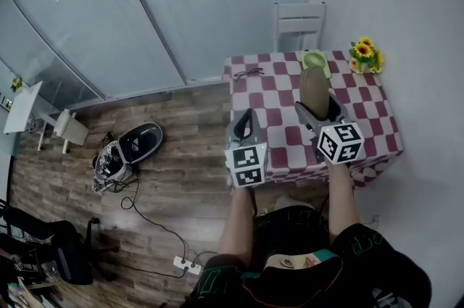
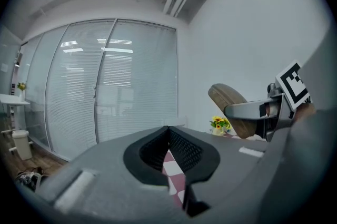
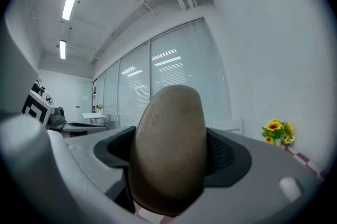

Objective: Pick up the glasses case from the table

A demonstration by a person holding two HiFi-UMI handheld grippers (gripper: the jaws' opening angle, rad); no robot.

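A tan, oval glasses case (image 1: 314,90) is held up off the checked table (image 1: 377,114) by my right gripper (image 1: 317,111), whose jaws are shut on its sides. In the right gripper view the case (image 3: 169,149) fills the gap between the jaws and stands on end. My left gripper (image 1: 244,127) hangs over the table's near left corner with its jaws shut and nothing between them. From the left gripper view the case (image 2: 230,105) shows at the right, clamped in the other gripper. A pair of glasses (image 1: 248,72) lies at the table's far left.
A green handheld fan (image 1: 315,61) and a small pot of sunflowers (image 1: 365,54) stand at the table's far side. A white chair (image 1: 299,25) is behind the table. On the wooden floor to the left lie a robot vacuum (image 1: 139,141), cables and a power strip (image 1: 187,265).
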